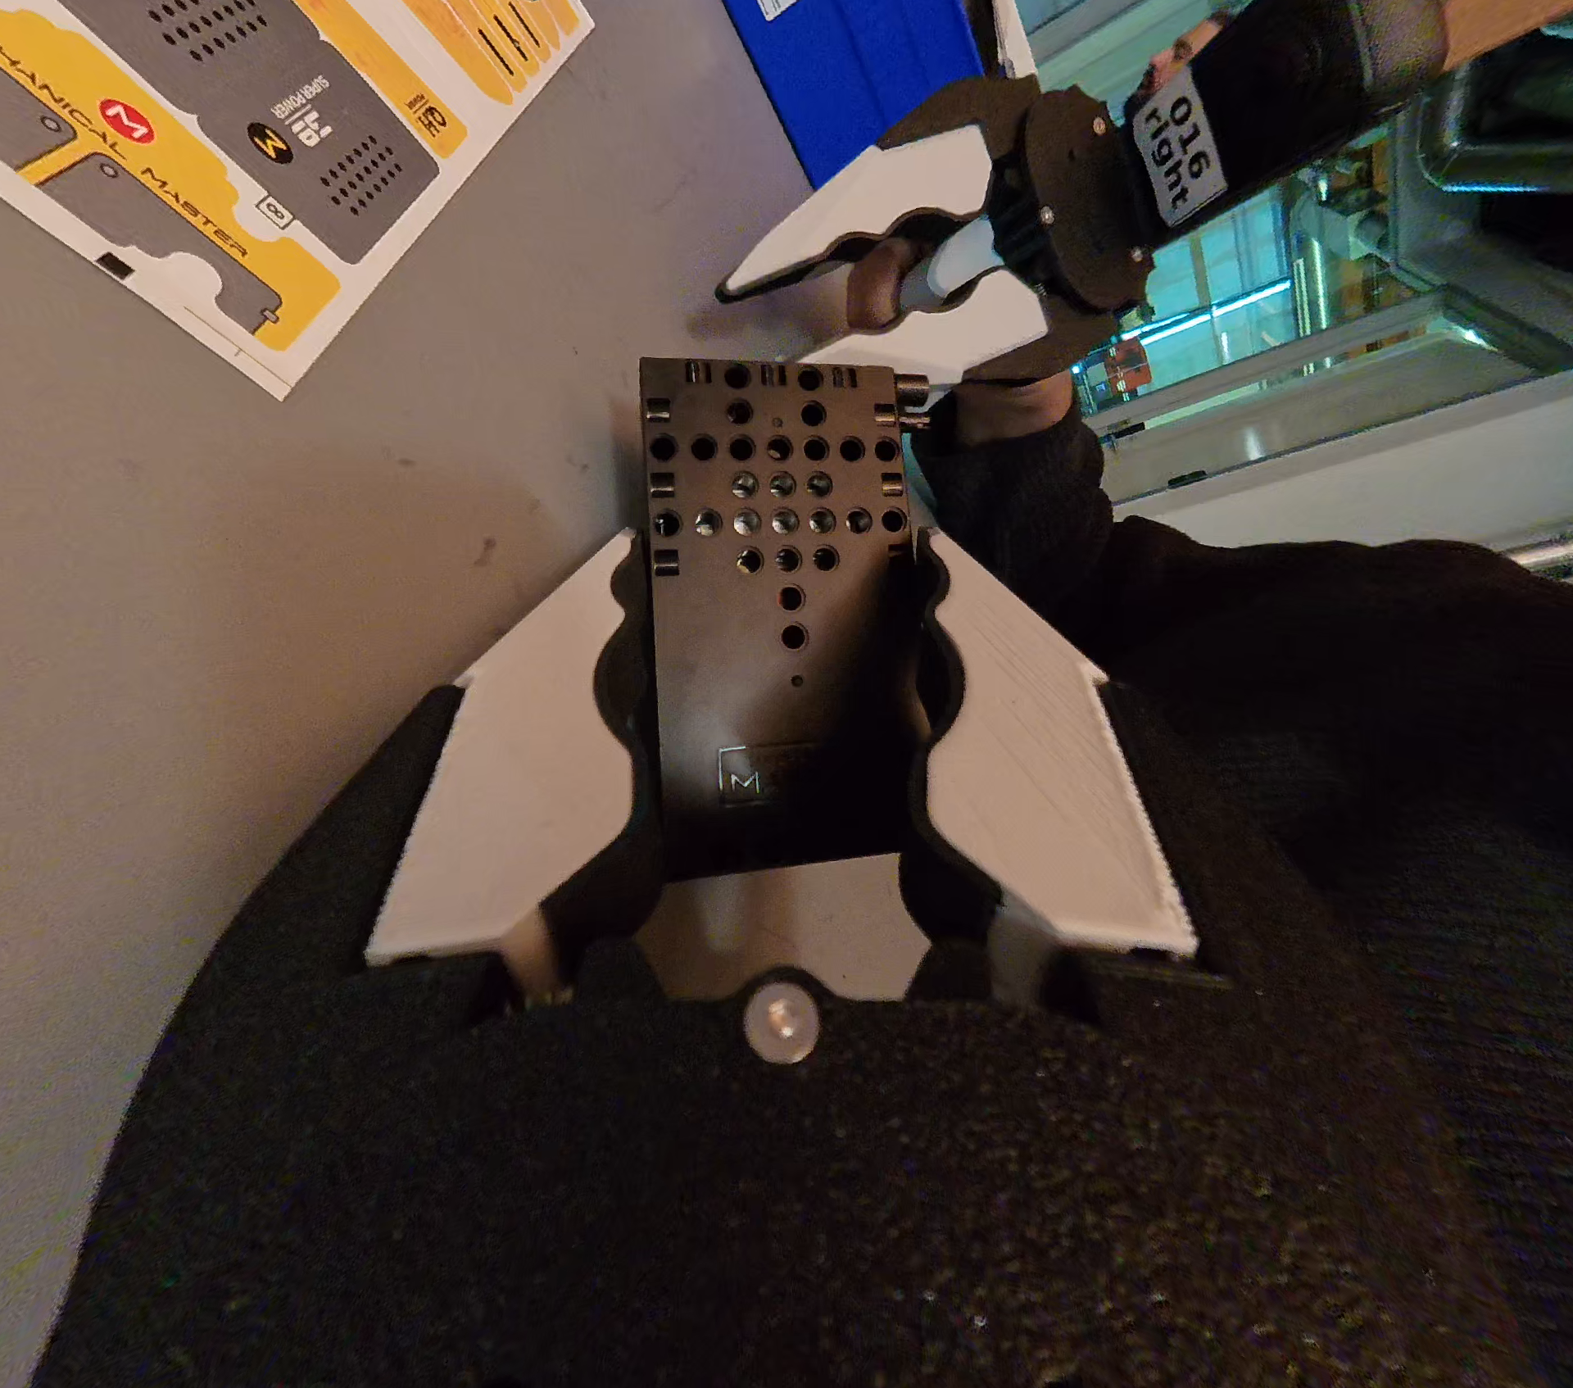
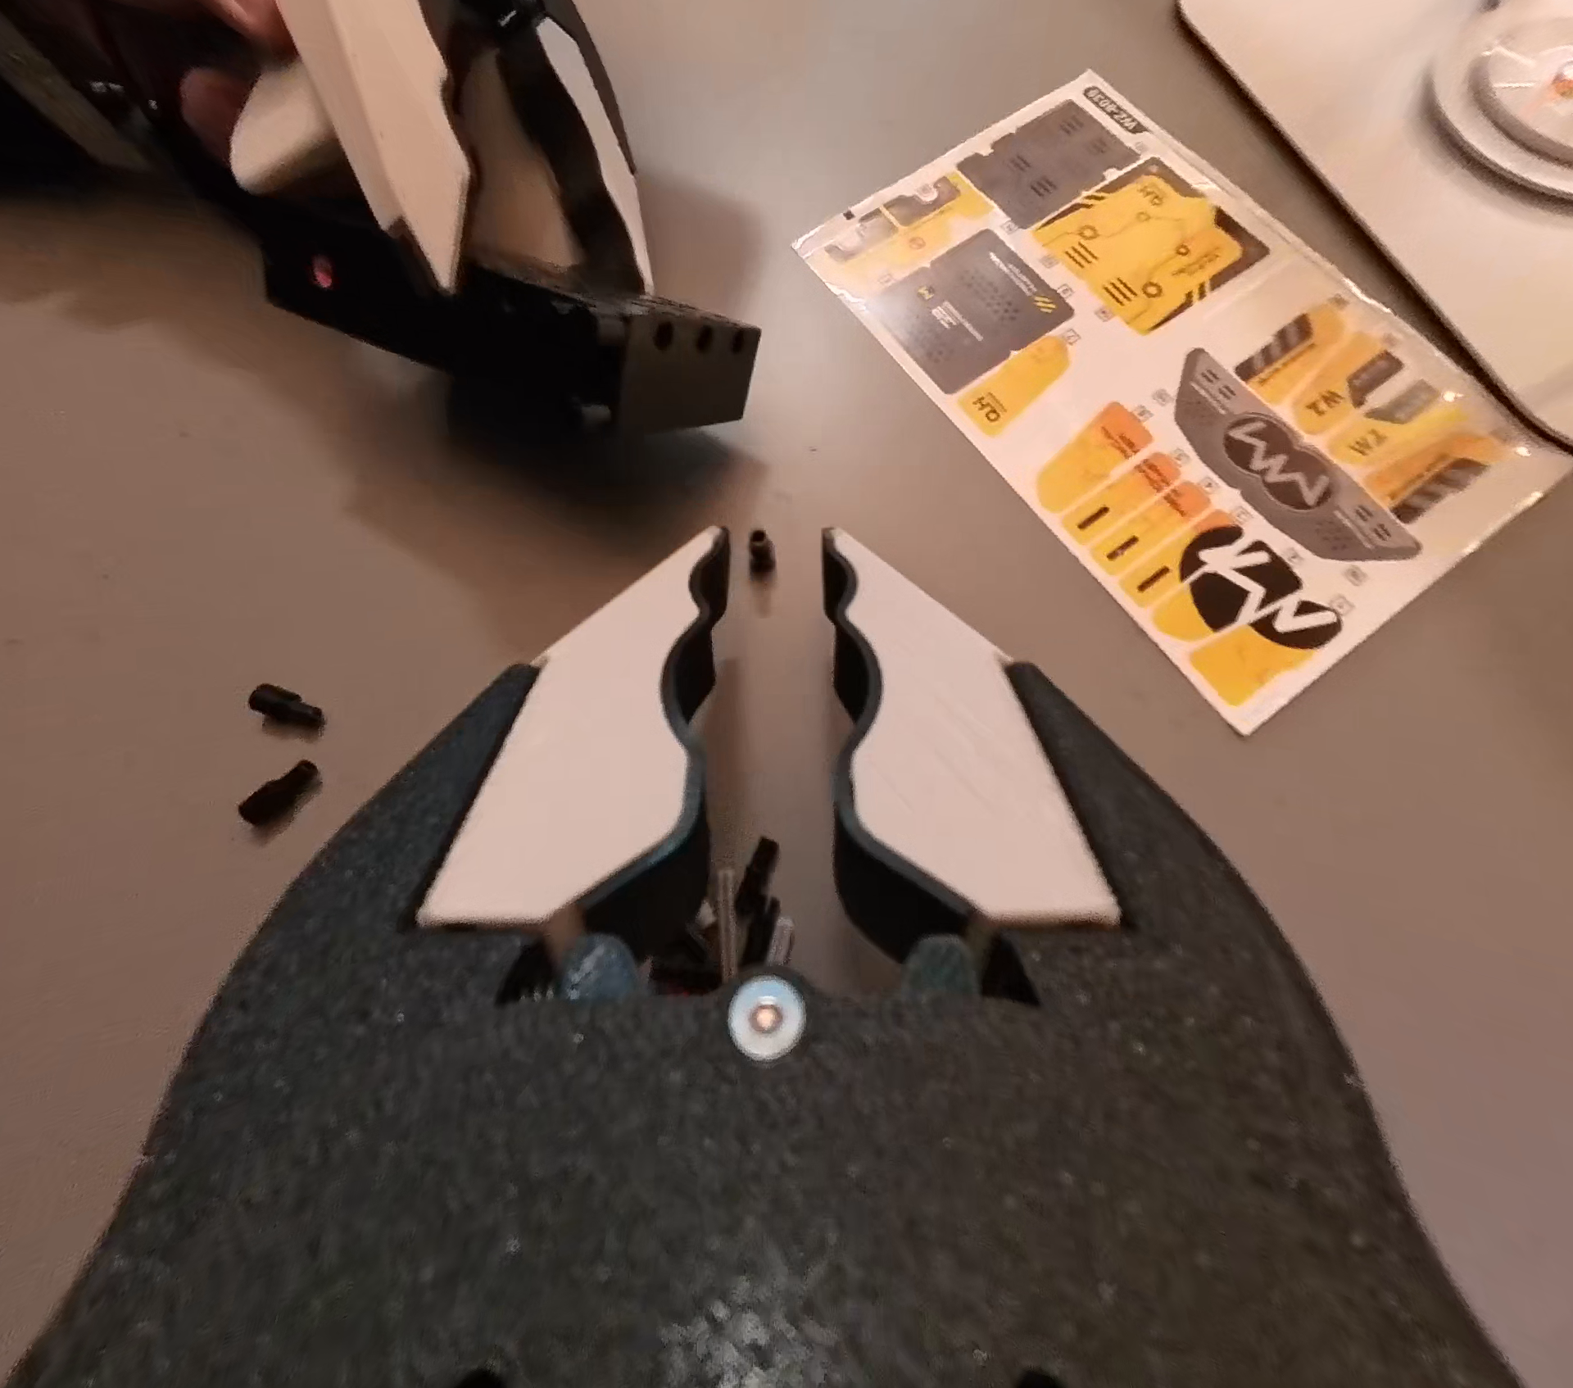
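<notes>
Grey table (image 2: 851, 70); left gripper (image 1: 779, 564) clamps black block (image 1: 770, 581); right gripper (image 2: 773, 547) parted over pin (image 2: 760, 547).

Black perforated block (image 1: 770, 581), yellow-grey sticker sheet (image 2: 1175, 402), grey table (image 2: 851, 70).

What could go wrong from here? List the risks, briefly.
1. The right gripper is open around one tiny black pin on the grey table; closing off-centre could flick the pin away.
2. The left gripper clamps the black perforated block with its far end tilted toward the table; a loosened grip might let it slide out.
3. Two loose pins lie beside the right gripper's body and might get swept aside.
</notes>
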{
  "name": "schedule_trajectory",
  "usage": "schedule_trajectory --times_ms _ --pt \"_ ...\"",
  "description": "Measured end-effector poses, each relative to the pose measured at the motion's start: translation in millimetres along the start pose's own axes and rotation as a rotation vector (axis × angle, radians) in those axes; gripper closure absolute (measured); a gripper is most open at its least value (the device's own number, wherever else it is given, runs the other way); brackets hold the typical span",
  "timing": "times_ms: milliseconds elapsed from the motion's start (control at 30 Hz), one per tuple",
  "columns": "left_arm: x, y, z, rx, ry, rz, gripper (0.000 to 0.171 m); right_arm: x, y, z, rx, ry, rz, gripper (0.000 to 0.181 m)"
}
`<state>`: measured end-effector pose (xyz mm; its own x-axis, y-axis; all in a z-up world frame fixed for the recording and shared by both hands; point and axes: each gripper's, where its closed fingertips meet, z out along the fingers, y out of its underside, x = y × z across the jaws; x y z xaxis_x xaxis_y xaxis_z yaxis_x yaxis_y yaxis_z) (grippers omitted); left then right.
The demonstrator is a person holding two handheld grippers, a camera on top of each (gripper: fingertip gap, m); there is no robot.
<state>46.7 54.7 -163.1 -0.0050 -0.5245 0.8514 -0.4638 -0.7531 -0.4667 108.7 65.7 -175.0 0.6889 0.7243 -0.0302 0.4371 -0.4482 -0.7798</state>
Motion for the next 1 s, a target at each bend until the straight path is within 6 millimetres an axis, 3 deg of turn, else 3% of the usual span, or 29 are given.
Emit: schedule_trajectory --times_ms 167,267,667,833,1000 --pt "0 0 0 0.002 -0.005 0.003 0.110 -3 4 11 -0.055 -0.012 -0.035 0.163" --pt "0 0 0 0.002 -0.006 0.005 0.110 -3 13 14 -0.100 0.005 -0.066 0.180" --pt "1 2 0 -0.003 -0.004 0.000 0.110 -3 -12 -21 0.135 0.060 -0.033 0.181" --pt "1 2 1 -0.003 -0.004 0.003 0.110 -5 -7 0 0.074 0.044 -0.044 0.165" --pt "1 2 1 -0.003 -0.006 0.006 0.110 -5 7 15 -0.031 0.064 -0.088 0.164"
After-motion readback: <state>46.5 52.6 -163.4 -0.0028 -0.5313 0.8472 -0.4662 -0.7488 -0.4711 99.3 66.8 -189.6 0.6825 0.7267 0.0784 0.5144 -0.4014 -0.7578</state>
